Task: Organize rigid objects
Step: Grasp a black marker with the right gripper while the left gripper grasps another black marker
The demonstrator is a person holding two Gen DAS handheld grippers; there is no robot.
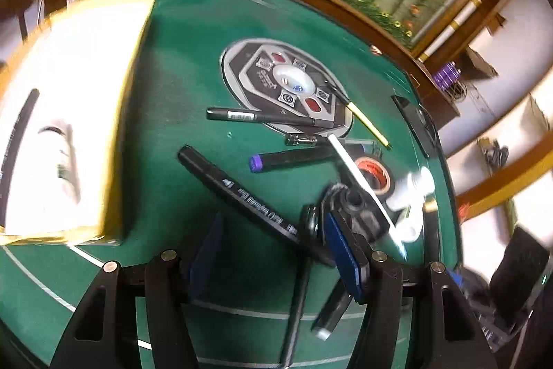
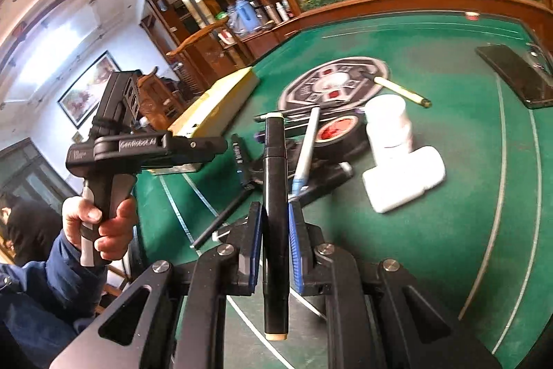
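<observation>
My right gripper (image 2: 274,227) is shut on a black marker (image 2: 274,196) with cream end caps, held upright above the green table (image 2: 449,230). My left gripper (image 1: 276,244) is open and empty, low over a pile of pens: a long black marker (image 1: 238,192), a purple-capped marker (image 1: 290,159), a thin black pen (image 1: 262,117), a yellow pen (image 1: 368,123) and a white pen (image 1: 359,182). The left gripper's handle (image 2: 138,151) shows in the right wrist view, held by a hand. The open yellow box (image 1: 69,113) lies to the left.
A roll of tape (image 2: 337,134), a white bottle (image 2: 389,123) and a white block (image 2: 404,178) lie by the pile. A round control panel (image 1: 287,82) sits mid-table. A black phone (image 2: 518,75) lies far right. A wooden rail (image 2: 414,2) edges the table.
</observation>
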